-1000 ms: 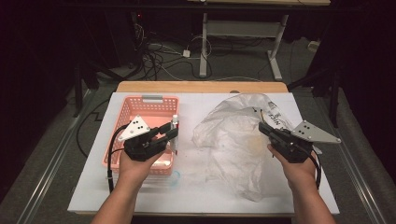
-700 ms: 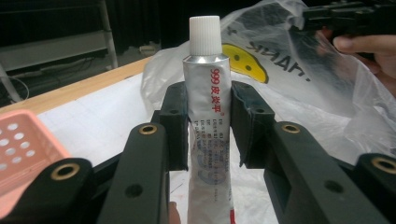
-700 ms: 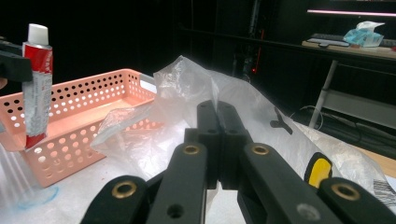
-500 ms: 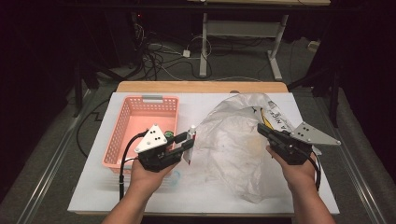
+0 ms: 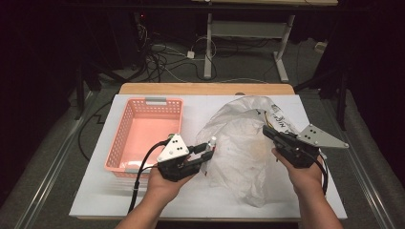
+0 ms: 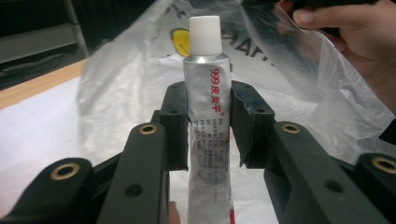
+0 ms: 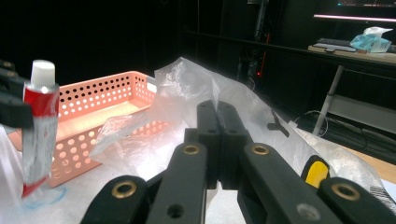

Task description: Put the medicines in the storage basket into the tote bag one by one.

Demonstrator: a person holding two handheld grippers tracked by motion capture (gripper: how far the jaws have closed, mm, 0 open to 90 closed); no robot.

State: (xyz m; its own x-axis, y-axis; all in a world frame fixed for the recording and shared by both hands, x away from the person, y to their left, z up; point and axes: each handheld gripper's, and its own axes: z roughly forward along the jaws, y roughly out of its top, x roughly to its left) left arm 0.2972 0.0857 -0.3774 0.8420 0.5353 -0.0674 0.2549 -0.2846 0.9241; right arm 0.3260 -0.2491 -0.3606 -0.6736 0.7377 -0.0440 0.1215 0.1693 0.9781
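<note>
Where fingers (image 6: 175, 126) close, tube (image 6: 208, 116) sits clamped.

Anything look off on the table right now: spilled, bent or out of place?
Nothing stands out. The left gripper holds the tube squarely, cap on. The right gripper is shut on the plastic bag, which lies crumpled beside the pink basket. Nothing spilled on the table.

Glossy, seemingly metal tube (image 6: 208, 107); crinkly clear plastic bag (image 5: 241, 143)
</note>
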